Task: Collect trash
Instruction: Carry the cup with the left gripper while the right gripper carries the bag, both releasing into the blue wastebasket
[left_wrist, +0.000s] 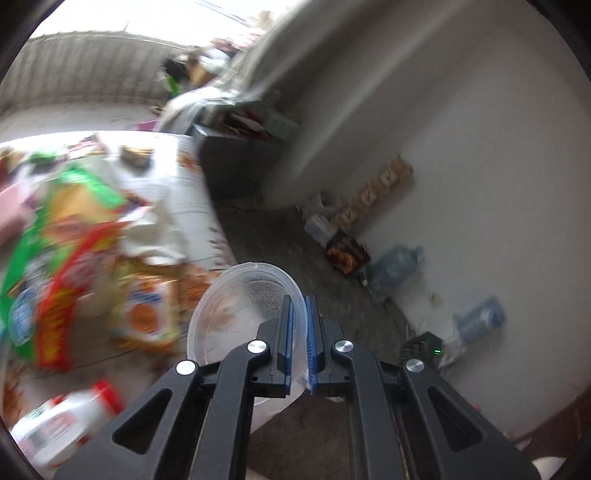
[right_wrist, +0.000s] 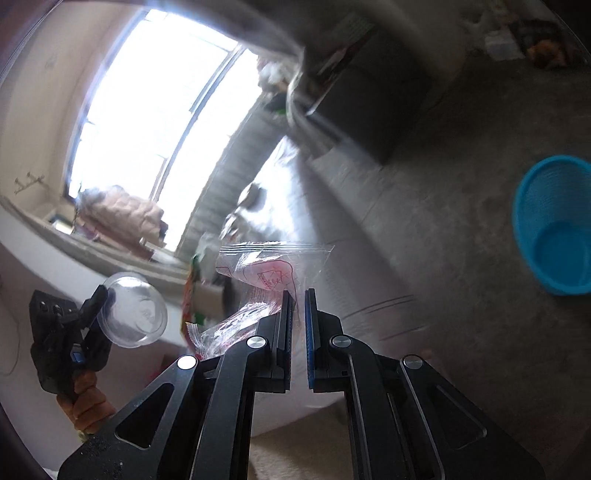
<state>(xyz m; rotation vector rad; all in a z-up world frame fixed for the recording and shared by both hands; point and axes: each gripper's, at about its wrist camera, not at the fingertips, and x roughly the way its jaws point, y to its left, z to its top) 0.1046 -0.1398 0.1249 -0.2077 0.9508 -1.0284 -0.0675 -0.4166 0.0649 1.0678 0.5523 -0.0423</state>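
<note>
- Clear plastic cup (left_wrist: 243, 314): empty, tipped on its side, rim pinched, held up off the table.
- Clear zip bag (right_wrist: 273, 273) with red print: crumpled, pinched at one edge, hanging in the air.
- Blue mesh bin (right_wrist: 554, 225): on the floor, upright, looks empty.

The right gripper (right_wrist: 300, 295) is clamped on a clear plastic bag (right_wrist: 266, 273) with red print. At left, the left gripper (right_wrist: 96, 299) holds a clear plastic cup (right_wrist: 135, 310). A blue basket (right_wrist: 554, 225) stands on the floor at right.
</note>
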